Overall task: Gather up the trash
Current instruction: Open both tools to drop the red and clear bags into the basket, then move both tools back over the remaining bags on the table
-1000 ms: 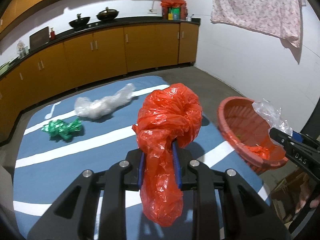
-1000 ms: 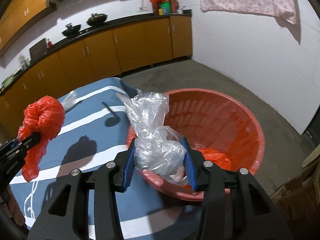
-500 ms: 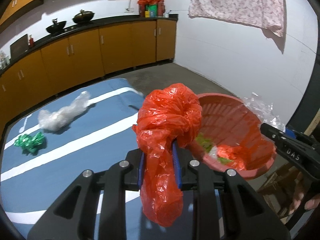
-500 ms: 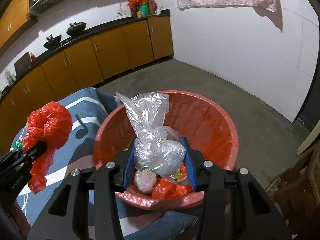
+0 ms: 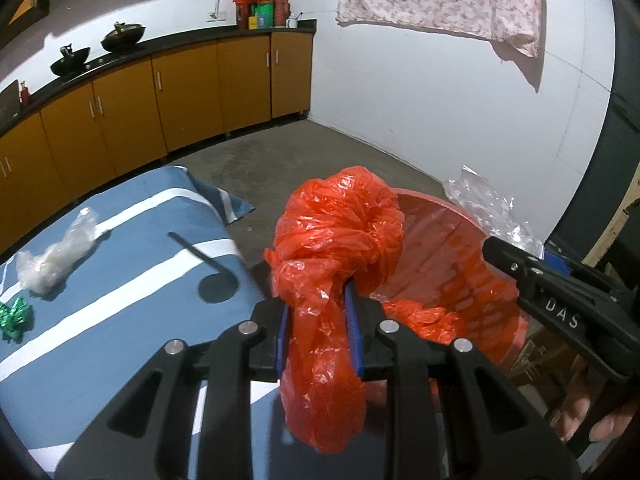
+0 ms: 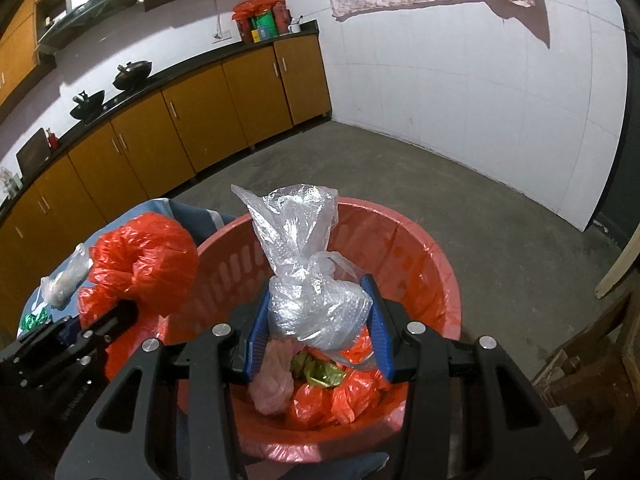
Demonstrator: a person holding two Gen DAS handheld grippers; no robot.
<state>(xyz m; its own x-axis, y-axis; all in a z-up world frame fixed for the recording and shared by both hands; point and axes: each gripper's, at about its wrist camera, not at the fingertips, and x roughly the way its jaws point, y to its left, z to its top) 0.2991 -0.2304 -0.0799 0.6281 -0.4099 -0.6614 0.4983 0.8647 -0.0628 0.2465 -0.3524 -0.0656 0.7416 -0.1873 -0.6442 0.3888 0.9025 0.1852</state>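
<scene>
Both claws have swung over from the worktop toward the red basket [image 6: 420,264] in the last second. The right claw [image 6: 318,332], clamped on a crinkly clear bag [image 6: 308,280], now hangs right above the heap of trash inside, so a drop looks close. The left claw [image 5: 318,336] pinches a puffy, knotted red bag [image 5: 340,240] at the basket's near rim. Farther off, another clear wad [image 5: 52,256] and green foil [image 5: 16,316] still lie on the striped blue cloth [image 5: 120,280].

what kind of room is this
Most likely a home kitchen: orange cabinets run under a dark countertop, two woks sit on it, and what looks like a range hood hangs above.
</scene>
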